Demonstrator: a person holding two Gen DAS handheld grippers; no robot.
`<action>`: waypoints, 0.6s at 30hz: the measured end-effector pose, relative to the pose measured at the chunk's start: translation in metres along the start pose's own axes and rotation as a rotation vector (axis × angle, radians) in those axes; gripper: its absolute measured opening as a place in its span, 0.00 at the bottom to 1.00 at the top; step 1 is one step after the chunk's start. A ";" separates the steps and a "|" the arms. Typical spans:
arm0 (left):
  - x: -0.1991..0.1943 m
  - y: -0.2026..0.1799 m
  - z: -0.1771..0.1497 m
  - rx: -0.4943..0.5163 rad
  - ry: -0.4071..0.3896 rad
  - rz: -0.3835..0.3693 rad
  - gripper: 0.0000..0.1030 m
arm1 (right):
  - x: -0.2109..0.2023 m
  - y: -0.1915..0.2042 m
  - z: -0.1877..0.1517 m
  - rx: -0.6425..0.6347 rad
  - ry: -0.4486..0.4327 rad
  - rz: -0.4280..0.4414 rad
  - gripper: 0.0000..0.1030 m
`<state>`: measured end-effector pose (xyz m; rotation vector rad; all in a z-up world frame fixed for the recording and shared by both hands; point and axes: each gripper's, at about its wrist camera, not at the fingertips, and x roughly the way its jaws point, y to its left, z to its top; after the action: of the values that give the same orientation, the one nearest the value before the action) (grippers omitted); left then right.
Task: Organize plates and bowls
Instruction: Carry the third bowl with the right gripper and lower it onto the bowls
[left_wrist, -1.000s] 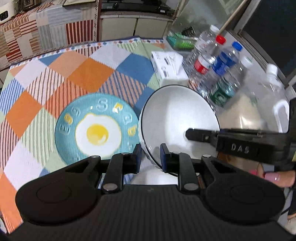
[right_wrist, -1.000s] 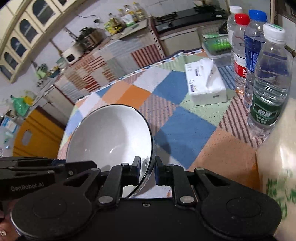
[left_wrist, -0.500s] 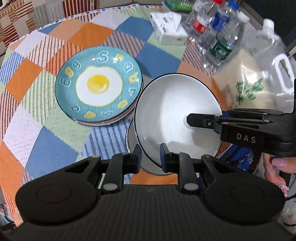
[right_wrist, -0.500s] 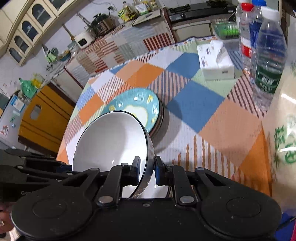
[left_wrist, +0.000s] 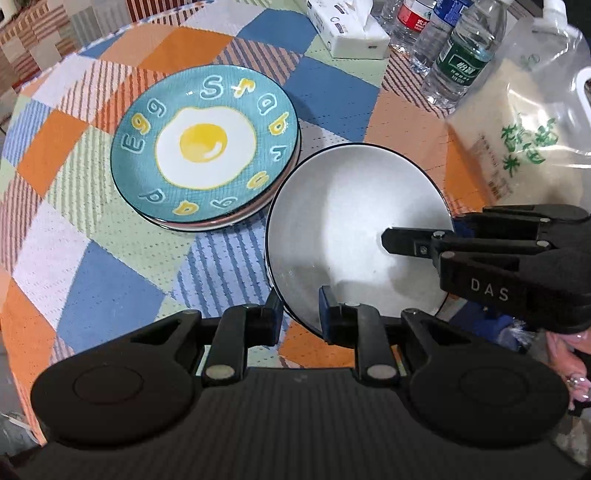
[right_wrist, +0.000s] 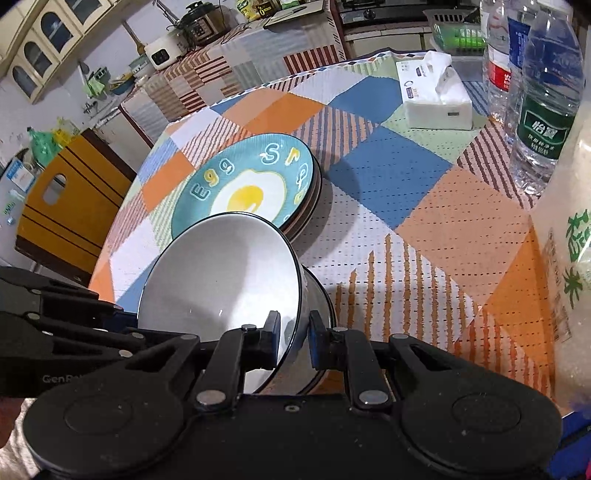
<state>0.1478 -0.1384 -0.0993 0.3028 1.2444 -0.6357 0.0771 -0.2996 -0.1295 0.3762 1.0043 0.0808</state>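
A white bowl with a dark rim is held by both grippers. My left gripper is shut on its near rim. My right gripper is shut on the opposite rim and shows in the left wrist view. The bowl sits tilted, low over the table, with a second bowl showing under it. A teal fried-egg plate tops a stack of plates just left of the bowl.
The checked tablecloth covers a round table. A tissue box, several water bottles and a bag of rice stand at the far right. A yellow stool stands beyond the table's left edge.
Both grippers have carried the bowl back toward the near table edge and lower, to beside the plate stack. Both stay shut on the bowl.
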 end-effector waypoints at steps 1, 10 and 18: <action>0.001 -0.001 0.000 0.007 0.000 0.010 0.19 | 0.001 0.001 -0.001 -0.005 0.002 -0.004 0.19; 0.008 -0.005 -0.002 0.030 0.016 0.050 0.19 | 0.010 0.022 -0.008 -0.160 0.011 -0.126 0.19; 0.009 -0.004 -0.004 0.044 -0.004 0.045 0.19 | 0.011 0.033 -0.011 -0.294 -0.035 -0.249 0.24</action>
<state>0.1437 -0.1418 -0.1086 0.3653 1.2179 -0.6256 0.0774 -0.2629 -0.1325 -0.0173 0.9805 -0.0041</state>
